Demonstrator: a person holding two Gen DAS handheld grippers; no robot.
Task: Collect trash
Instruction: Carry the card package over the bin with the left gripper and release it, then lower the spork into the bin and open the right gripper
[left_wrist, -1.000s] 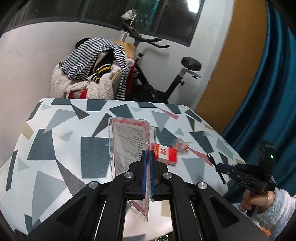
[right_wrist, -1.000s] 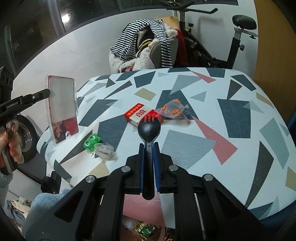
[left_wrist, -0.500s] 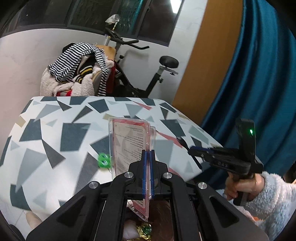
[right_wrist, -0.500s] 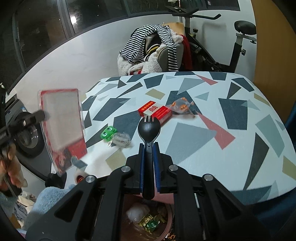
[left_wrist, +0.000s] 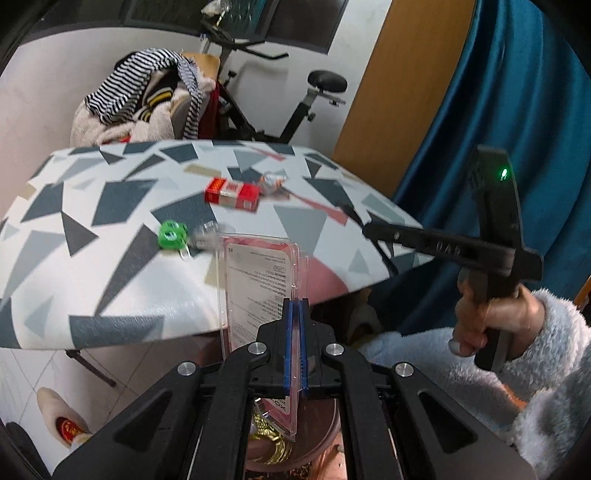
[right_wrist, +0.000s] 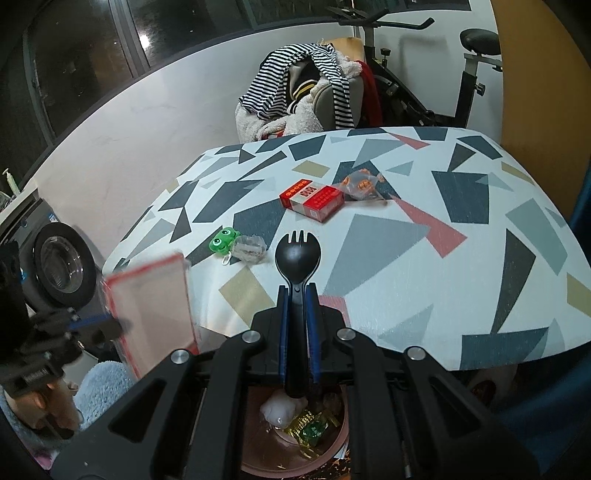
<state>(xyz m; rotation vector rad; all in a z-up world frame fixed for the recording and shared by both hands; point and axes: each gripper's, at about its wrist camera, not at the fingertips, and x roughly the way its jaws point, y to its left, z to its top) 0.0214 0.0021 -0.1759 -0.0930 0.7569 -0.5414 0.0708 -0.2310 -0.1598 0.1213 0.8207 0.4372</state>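
- So, roughly halfway I'd say: the bin (right_wrist: 341, 439) under the near edge of the table (right_wrist: 480, 258) already has stuff in it, a white wad and some gold and green wrappers.
- Left gripper (left_wrist: 294, 343) has its jaws clenched on a clear plastic package (left_wrist: 258, 291) with a red backing card, held upright just off the table edge and above the bin. Looks about ready to drop, but it's not in yet.
- Right gripper (right_wrist: 297, 339) is grasping a black plastic spork (right_wrist: 297, 258) by the handle, head pointing out over the table, handle end hanging above the bin. Also not dropped yet.
- Left on the table: a red box (right_wrist: 312, 197) around the middle, a crinkly clear wrapper with orange print (right_wrist: 360, 184) just beside it, and a small crumpled clear wrapper (right_wrist: 251, 249) near the front edge.
- There's a little green frog thing (right_wrist: 222, 240) right next to that crumpled wrapper. Could be a keychain rather than trash, can't tell.
- My guess: two drops, then at least three more pickups before the table is done.
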